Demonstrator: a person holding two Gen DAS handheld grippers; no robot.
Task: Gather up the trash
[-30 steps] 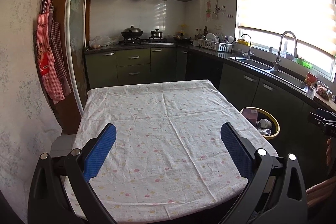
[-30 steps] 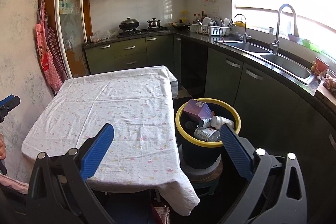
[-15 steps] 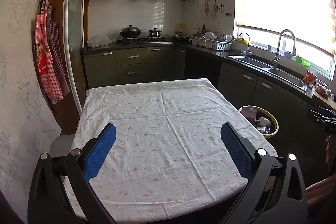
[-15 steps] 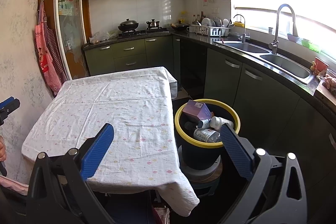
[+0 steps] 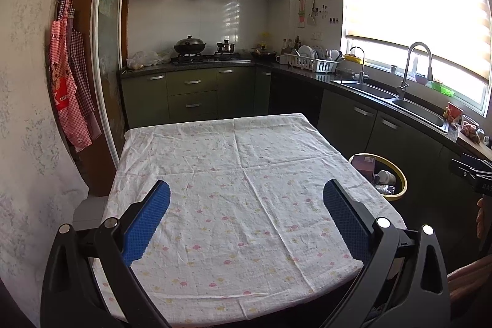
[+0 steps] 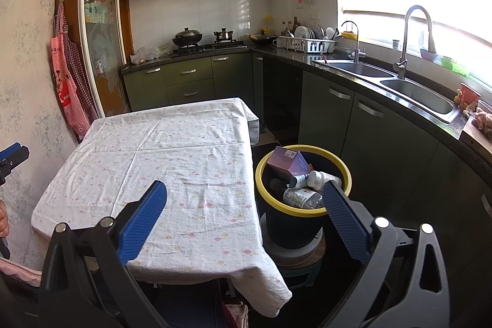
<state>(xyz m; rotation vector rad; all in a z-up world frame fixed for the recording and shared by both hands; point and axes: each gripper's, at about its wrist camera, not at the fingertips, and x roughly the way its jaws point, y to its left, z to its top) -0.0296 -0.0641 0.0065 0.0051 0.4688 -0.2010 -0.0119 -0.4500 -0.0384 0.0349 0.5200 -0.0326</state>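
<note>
A dark bin with a yellow rim (image 6: 343, 171) stands on a low stool right of the table; it also shows in the left wrist view (image 5: 401, 179). It holds a purple box (image 6: 287, 162), a white bottle (image 6: 316, 179) and a clear plastic bottle (image 6: 303, 197). My left gripper (image 5: 244, 194) is open and empty above the near part of the table (image 5: 233, 174), which has a white flowered cloth. My right gripper (image 6: 244, 194) is open and empty, above the table's right edge and the bin.
Green kitchen cabinets (image 5: 190, 96) line the back and right walls, with a stove (image 5: 204, 57), dish rack (image 5: 310, 62) and sink (image 6: 421, 96). Red checked aprons (image 5: 69, 88) hang on the left wall. A narrow floor gap (image 6: 270, 134) runs between table and cabinets.
Both grippers have drawn back and risen slightly, so the table and bin look a little farther away. Both stay open and empty.
</note>
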